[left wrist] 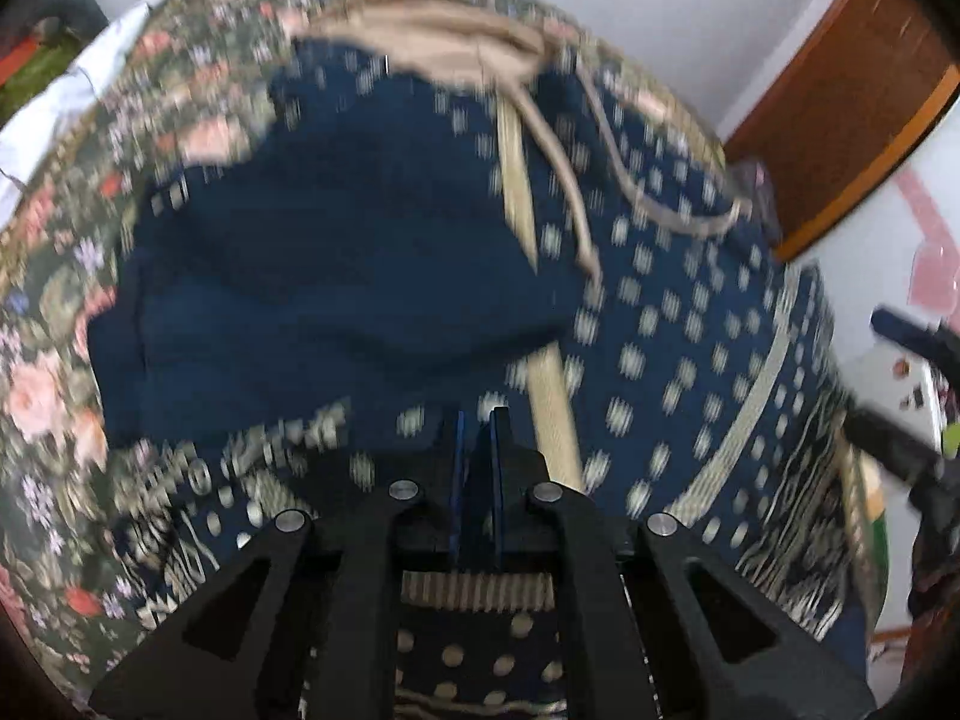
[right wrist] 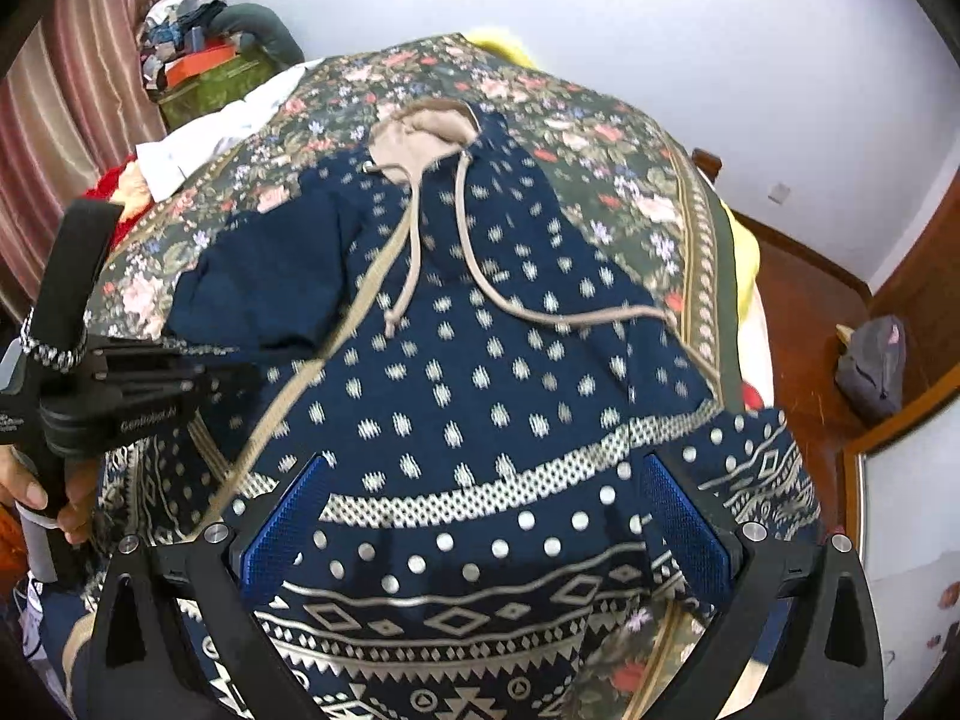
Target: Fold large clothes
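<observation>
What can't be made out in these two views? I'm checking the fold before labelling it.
- Left tongs, left wrist view: whether they pinch the hoodie; motion blur.
- Hoodie hem, right wrist view: cut off by the bottom edge and the right tongs.
- Folded-in sleeve, left wrist view: its cuff is blurred.
- Clutter pile, right wrist view: items too small.

- I count 1 navy patterned hoodie (right wrist: 480,360) lying on 1 floral bedspread (right wrist: 606,138).
- 2 beige drawstrings (right wrist: 510,300) run down from the hoodie's neck.
- 2 grippers over the hoodie: left gripper (left wrist: 477,420), right gripper (right wrist: 486,516).
- 1 grey bag (right wrist: 873,363) on the floor right of the hoodie.
</observation>
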`<state>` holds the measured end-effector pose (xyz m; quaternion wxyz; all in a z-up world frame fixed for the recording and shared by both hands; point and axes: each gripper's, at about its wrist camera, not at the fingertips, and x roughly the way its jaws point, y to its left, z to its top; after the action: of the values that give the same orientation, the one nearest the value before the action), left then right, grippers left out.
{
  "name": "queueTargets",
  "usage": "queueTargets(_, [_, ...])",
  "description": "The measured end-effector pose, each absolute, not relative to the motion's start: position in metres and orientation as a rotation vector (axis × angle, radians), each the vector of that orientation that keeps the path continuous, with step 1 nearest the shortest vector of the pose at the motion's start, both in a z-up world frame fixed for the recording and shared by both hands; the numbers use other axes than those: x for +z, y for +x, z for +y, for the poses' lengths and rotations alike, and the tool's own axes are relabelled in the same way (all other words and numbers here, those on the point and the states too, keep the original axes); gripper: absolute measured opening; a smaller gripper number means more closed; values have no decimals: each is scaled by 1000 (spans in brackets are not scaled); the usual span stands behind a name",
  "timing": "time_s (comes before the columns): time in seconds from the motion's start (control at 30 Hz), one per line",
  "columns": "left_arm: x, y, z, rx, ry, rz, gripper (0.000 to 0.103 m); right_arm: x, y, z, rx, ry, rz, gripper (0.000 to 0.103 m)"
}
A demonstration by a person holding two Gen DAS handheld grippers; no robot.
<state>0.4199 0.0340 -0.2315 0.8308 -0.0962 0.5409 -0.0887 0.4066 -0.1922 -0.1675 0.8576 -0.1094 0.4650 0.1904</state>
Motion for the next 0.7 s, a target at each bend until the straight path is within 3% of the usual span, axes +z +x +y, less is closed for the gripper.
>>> queueTargets(0.13, [-221, 392, 57, -197, -200, 1135, 22, -170, 404, -183, 419, -241, 977, 102])
queueTargets(0.2, [-209, 379, 78, -185, -223, 1092, 44, -167, 403, -169, 438, -264, 964, 102])
queueTargets(0.27, [-196, 366, 107, -129, -244, 1035, 52, -164, 403, -148, 471, -295, 944, 102])
queueTargets(0.5, [-209, 384, 210, 82, -396, 1033, 52, -172, 406, -76, 556, -344, 914, 102])
queueTargets(0.7, [-253, 419, 235, 39, -575, 1078, 52, -199, 411, -45, 574, -371, 976, 102])
